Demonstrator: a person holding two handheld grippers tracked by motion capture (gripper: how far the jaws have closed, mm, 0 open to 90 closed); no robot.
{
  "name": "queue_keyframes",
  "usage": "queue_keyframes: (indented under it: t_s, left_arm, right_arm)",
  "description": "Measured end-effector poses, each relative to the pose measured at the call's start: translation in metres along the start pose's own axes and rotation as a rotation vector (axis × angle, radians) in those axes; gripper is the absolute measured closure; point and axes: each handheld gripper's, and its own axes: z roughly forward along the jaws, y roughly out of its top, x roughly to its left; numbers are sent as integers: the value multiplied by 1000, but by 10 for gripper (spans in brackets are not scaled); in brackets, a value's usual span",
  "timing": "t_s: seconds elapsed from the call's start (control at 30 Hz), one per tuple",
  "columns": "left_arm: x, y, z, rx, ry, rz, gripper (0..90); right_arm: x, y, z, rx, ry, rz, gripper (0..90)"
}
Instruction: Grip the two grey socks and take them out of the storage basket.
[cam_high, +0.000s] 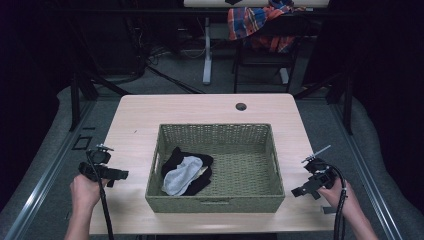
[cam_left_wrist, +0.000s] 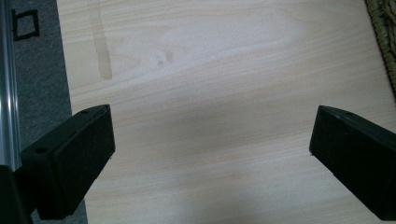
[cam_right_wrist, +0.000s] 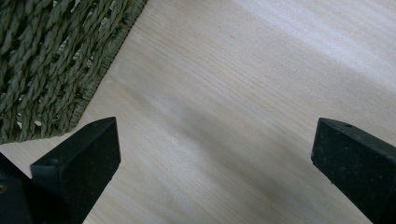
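Closest to me in the high view were my two hands at the near edge of the table (cam_high: 135, 112), each holding a gripper on either side of the woven basket (cam_high: 215, 202). My left gripper (cam_high: 107, 173) hovered over the bare wood left of the basket, and in the left gripper view its jaws stood spread wide with nothing between them but tabletop (cam_left_wrist: 210, 140); the basket's rim (cam_left_wrist: 384, 28) just showed at the upper right corner, well outside the right jaw. My right gripper (cam_high: 306, 187) sat off the basket's right near corner, jaws likewise released and empty, and in the right gripper view the basket's woven wall (cam_right_wrist: 51, 65) lay up and to the left, just beyond the left jaw, apart from it.

Inside the basket, toward its left near part, lay the socks (cam_high: 186, 172): a pale grey one on top of black ones, resting against the left wall. Neither gripper touched them.

Bare wood ran open on both sides of the basket and behind it up to the cable hole (cam_high: 241, 106). On my left the table's edge was near, with grey floor (cam_left_wrist: 35, 70) and a metal rail (cam_left_wrist: 7, 93) just past it.
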Motion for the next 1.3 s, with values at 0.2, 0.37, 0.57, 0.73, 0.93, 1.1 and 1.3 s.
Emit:
queue_keyframes:
  t_s: [0.2,0.37,0.57,0.73,0.93,1.1,1.3]
  left_arm:
    - [-1,1,-3,-14,-10,-8,3]
    - [-2,6,-7,-32,-21,-5,2]
    - [-7,9,-18,-64,-37,22,1]
    - [-9,15,-32,-98,-56,33,0]
    - [-20,23,-44,-130,-67,73,0]
    - [-34,28,-55,-157,-73,128,0]
    - [-49,36,-65,-178,-83,173,0]
  right_arm:
    - [0,0,0,3,-5,-3,11]
    - [-6,-3,-1,19,-21,-8,12]
    - [-1,2,-1,30,-5,-22,12]
    - [0,1,3,-14,-7,19,13]
    - [-5,4,3,18,-22,3,14]
    - [-1,8,4,23,-11,-9,13]
    - [-4,6,4,27,-18,-5,16]
